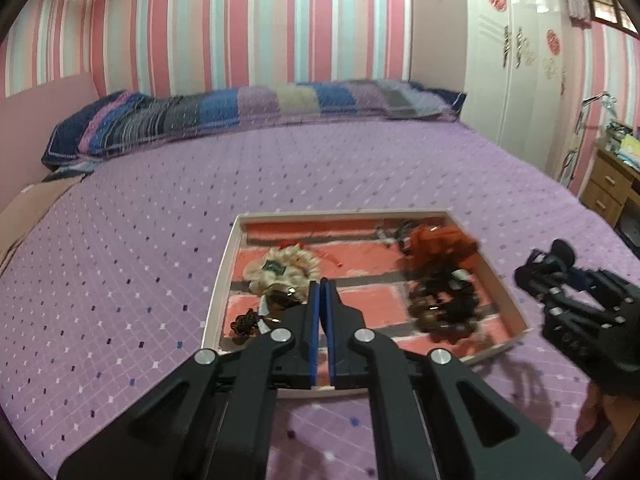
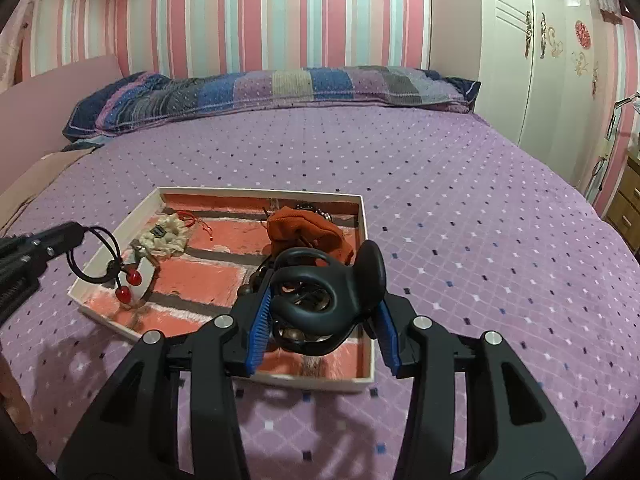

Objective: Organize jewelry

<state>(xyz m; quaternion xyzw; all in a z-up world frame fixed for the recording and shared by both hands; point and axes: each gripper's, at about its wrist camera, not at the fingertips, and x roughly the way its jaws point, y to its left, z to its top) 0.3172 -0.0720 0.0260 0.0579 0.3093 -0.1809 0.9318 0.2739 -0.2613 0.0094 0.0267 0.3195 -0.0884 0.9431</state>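
Note:
A shallow white tray (image 1: 219, 280) with a red brick-pattern lining lies on the purple bed; it also shows in the right wrist view (image 2: 120, 222). In it lie a cream scrunchie (image 1: 280, 270), an orange cloth pouch (image 2: 308, 230) and dark beaded pieces (image 1: 442, 304). My left gripper (image 1: 323, 282) is shut; in the right wrist view it holds a black hair tie with red cherry beads (image 2: 128, 284) hanging over the tray's left edge. My right gripper (image 2: 326, 300) is shut on a black hair claw clip (image 2: 324, 292) above the tray's near right corner.
The purple quilted bedspread (image 2: 460, 220) spreads all around the tray. A striped pillow (image 2: 272, 92) lies along the headboard wall. A white wardrobe (image 2: 532, 40) stands at the right, with a wooden drawer unit (image 1: 608, 188) beside the bed.

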